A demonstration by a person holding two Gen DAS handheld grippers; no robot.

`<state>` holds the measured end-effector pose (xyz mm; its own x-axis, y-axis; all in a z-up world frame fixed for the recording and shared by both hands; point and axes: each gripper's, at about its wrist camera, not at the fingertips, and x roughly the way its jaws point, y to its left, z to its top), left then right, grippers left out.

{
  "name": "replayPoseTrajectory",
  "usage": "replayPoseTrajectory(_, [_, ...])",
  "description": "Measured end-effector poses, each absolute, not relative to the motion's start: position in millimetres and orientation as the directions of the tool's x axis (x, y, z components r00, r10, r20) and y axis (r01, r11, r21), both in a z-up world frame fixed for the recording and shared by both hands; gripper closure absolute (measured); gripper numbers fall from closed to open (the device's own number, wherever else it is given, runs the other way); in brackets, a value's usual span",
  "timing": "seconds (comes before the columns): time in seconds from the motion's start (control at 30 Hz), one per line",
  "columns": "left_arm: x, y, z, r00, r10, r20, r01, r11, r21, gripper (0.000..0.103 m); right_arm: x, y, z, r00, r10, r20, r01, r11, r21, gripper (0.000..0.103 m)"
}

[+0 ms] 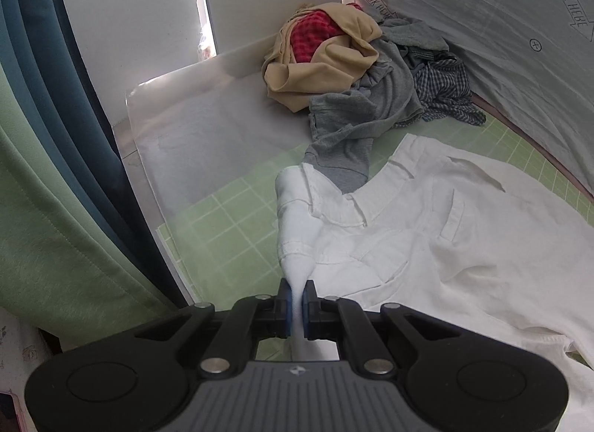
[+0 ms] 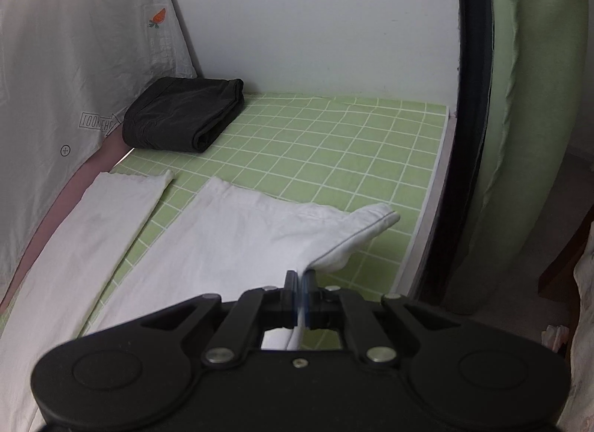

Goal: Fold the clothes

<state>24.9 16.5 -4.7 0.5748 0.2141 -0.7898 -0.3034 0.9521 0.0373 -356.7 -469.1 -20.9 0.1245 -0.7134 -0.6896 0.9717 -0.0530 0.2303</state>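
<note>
White trousers (image 1: pixel 427 246) of a thick, matte woven cloth lie spread flat on the green grid-lined mat (image 1: pixel 222 224) that covers the desk, waistband and back pocket toward the left tongs (image 1: pixel 296 292), two legs running off toward the right tongs (image 2: pixel 301 283). The left tongs are pinched tight on a bunched corner of the waistband, blue pads (image 1: pixel 285 305) pressing the cloth into a narrow ridge. The right tongs are clamped on the edge of one leg near its hem, which lifts in a soft fold; the other leg (image 2: pixel 92 227) lies flat beside it, apart. Past the waistband a heap of loose clothes (image 1: pixel 371 71) sits in the corner: one beige piece, one red checked, one grey knit whose tail touches the trousers, one blue-and-white checked. One black garment (image 2: pixel 182 118), folded into a neat block, rests at the mat's far corner. A printed grey sheet (image 1: pixel 482 42) hangs behind, and a green curtain (image 1: pixel 55 209) along the side.
</note>
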Motion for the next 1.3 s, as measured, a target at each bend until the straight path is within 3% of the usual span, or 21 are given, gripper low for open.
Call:
replayPoseTrajectory(0.37, [74,-29,61,0.741,0.131,-0.659,-0.262,0.959,-0.104,0.097,-284,-523,58,0.308,-0.836,-0.454,0.936,0.182,0.300,0.100])
replayPoseTrajectory(0.53, [109,-47,55,0.741,0.126,-0.659,-0.271,0.955,-0.122,0.097,-246,-555,83,0.375,-0.856,-0.355,0.911,0.269,0.314,0.100])
replayPoseTrajectory(0.9, [254,-113,54,0.800,0.081,-0.594,-0.210,0.966,-0.151,0.095,-92,-659,87,0.462,-0.823,-0.330,0.886,0.410,0.217,0.100])
replayPoseTrajectory(0.97, [294,-134,45,0.789,0.067,-0.611,-0.152,0.984,-0.089,0.086,-28,-686,82,0.500,-0.785,-0.365,0.862,0.493,0.121,0.100])
replayPoseTrajectory(1.03, [322,-152,35,0.757,0.077,-0.649,-0.134,0.990,-0.039,0.070,32,-710,71,0.492,-0.745,-0.450,0.838,0.546,0.010,0.098])
replayPoseTrajectory(1.1, [325,-163,26,0.740,0.089,-0.667,-0.137,0.990,-0.020,0.042,65,-726,57,0.471,-0.703,-0.532,0.828,0.561,-0.009,0.077])
replayPoseTrajectory(1.17, [318,-169,13,0.723,0.081,-0.686,-0.112,0.994,-0.001,0.035,77,-732,42,0.453,-0.677,-0.580,0.831,0.557,-0.002,0.058])
replayPoseTrajectory(1.23, [310,-173,-7,0.685,0.088,-0.723,-0.093,0.995,0.033,0.035,71,-728,23,0.431,-0.664,-0.611,0.836,0.548,-0.007,0.055])
replayPoseTrajectory(1.3, [300,-173,-31,0.623,0.109,-0.775,-0.089,0.994,0.068,0.034,57,-725,2,0.393,-0.652,-0.648,0.854,0.520,-0.006,0.037])
